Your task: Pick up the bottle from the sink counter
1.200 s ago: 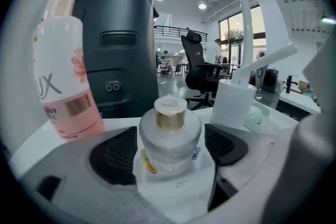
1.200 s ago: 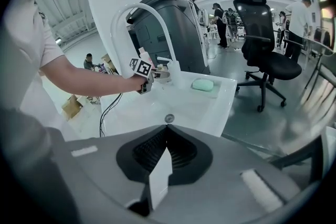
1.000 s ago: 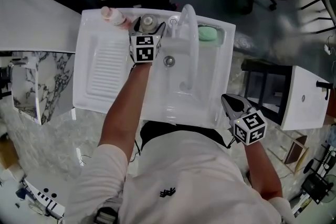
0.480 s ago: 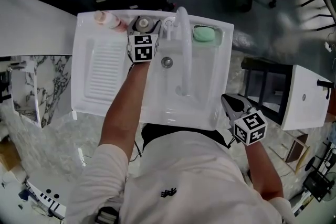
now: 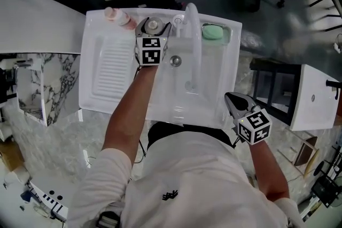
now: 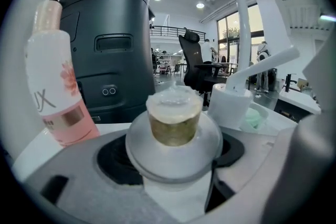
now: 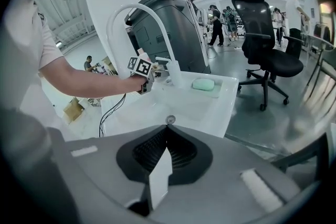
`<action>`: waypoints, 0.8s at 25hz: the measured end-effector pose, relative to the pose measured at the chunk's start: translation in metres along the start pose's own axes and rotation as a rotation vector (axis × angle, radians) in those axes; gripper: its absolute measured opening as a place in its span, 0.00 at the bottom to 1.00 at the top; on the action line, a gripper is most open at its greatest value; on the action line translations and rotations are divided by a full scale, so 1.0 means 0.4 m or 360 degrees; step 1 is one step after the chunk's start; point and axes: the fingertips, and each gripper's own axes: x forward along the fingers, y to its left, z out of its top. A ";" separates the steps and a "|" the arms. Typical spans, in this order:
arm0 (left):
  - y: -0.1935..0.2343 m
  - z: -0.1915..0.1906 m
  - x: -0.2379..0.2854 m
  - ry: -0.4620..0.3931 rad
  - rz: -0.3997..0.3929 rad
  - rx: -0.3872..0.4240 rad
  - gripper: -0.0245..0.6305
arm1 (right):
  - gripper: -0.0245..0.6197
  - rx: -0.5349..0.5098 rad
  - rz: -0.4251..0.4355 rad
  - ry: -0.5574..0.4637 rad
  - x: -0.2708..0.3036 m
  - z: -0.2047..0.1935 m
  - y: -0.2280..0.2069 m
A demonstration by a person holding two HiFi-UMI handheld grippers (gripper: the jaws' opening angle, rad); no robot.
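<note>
We see the left hand-held gripper (image 5: 154,25), its jaws having just been closing, clamped on 1 small clear-capped bottle (image 6: 174,119) at the back of the white sink counter (image 5: 107,99), beside a pink bottle (image 6: 55,97). The right hand-held gripper (image 5: 228,97) hangs empty near the counter's front corner, jaws together.

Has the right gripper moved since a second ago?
No. The right gripper sits beside the sink at its near right corner, same as in both earlier head views, jaws together.

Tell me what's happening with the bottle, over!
Left tongs just closed on small bottle. Right tongs shut, empty. Pink bottle and tap crowd either side.
</note>
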 end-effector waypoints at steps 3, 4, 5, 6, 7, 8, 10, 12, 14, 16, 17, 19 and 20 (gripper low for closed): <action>-0.008 0.009 -0.037 -0.0010 -0.0023 0.0016 0.56 | 0.05 -0.0011 0.0013 -0.0015 0.002 0.002 0.026; -0.008 0.012 -0.050 -0.0011 -0.0029 0.0019 0.56 | 0.05 -0.0014 0.0017 -0.0021 0.003 0.004 0.035; -0.007 0.014 -0.063 -0.0010 -0.0036 0.0020 0.56 | 0.05 -0.0018 0.0021 -0.0028 0.005 0.005 0.045; -0.006 0.017 -0.077 -0.0010 -0.0044 0.0019 0.56 | 0.05 -0.0021 0.0024 -0.0034 0.006 0.008 0.054; -0.006 0.021 -0.092 -0.0012 -0.0054 0.0017 0.56 | 0.05 -0.0024 0.0026 -0.0040 0.008 0.010 0.063; -0.006 0.026 -0.107 -0.0017 -0.0065 0.0019 0.56 | 0.05 -0.0026 0.0029 -0.0047 0.010 0.011 0.072; -0.007 0.036 -0.140 -0.0028 -0.0089 0.0030 0.56 | 0.05 -0.0030 0.0036 -0.0057 0.014 0.013 0.094; -0.009 0.045 -0.175 -0.0035 -0.0116 0.0039 0.56 | 0.05 -0.0033 0.0044 -0.0061 0.017 0.011 0.117; -0.010 0.048 -0.210 -0.0031 -0.0144 0.0043 0.56 | 0.05 -0.0036 0.0051 -0.0069 0.021 0.010 0.141; -0.010 0.047 -0.243 -0.0022 -0.0175 0.0050 0.56 | 0.05 -0.0039 0.0055 -0.0080 0.028 0.008 0.165; -0.010 0.044 -0.260 -0.0016 -0.0190 0.0054 0.56 | 0.05 -0.0044 0.0056 -0.0085 0.031 0.008 0.177; -0.011 0.037 -0.296 -0.0004 -0.0220 0.0062 0.56 | 0.05 -0.0056 0.0057 -0.0092 0.037 0.009 0.201; -0.012 0.035 -0.315 0.0000 -0.0236 0.0067 0.56 | 0.05 -0.0063 0.0057 -0.0094 0.039 0.009 0.212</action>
